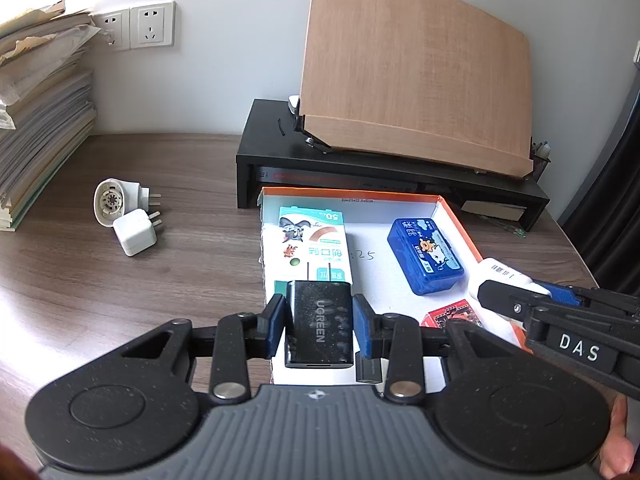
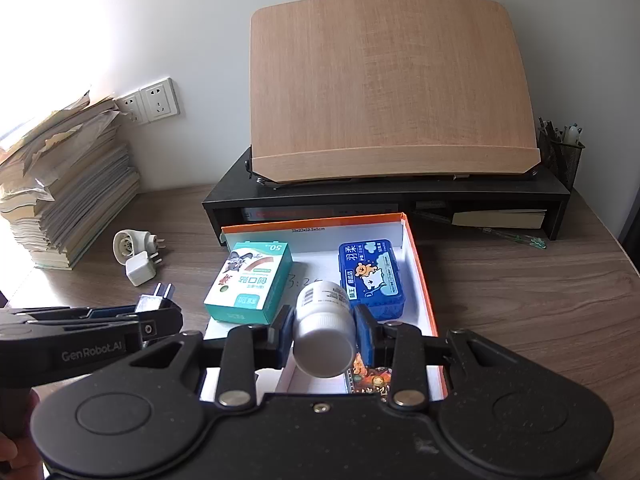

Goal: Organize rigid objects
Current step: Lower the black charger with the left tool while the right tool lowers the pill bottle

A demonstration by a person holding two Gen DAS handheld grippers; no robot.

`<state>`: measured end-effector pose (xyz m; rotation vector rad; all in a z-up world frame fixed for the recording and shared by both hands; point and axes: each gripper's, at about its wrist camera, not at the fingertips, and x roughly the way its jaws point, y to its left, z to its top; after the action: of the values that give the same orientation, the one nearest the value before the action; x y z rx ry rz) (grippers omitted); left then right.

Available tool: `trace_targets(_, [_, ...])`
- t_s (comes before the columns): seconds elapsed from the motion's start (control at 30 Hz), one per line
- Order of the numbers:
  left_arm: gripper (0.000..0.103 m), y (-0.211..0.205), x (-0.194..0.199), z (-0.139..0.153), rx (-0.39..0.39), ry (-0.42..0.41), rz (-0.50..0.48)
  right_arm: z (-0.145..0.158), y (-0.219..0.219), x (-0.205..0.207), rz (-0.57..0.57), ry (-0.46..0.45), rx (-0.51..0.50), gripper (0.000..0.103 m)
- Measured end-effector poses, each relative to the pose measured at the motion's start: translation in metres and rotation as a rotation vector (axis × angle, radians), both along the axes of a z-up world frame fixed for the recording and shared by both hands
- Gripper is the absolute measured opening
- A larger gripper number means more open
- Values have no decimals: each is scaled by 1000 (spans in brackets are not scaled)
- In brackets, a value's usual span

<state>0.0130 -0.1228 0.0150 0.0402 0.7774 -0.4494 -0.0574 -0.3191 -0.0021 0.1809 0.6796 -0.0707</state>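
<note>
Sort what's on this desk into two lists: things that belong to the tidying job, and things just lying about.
Part of the job:
- black charger held in left claw
- white bottle held in right claw
- orange-edged box
- green carton
- blue case
- two white plugs, likely next

Lying about:
- paper stack
- black riser
- wooden board
- pen cup

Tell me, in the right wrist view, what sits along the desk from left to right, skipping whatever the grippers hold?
Paper stack → round white plug adapter → teal box → blue case → mesh pen holder.
</note>
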Motion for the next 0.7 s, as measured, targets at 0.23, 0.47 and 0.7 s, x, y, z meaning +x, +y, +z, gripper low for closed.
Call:
trace_targets(0.23, [37, -4, 0, 2, -3, -2, -11, -1, -1, -1, -8, 2, 0, 40])
trace_targets(0.47, [37, -9, 0, 3, -7, -5, -25, -2, -3, -1, -13, 3, 1, 40])
trace_targets(0.7, [37, -13, 0, 3, -7, -5, -37, -2, -4, -1, -14, 2, 1, 40])
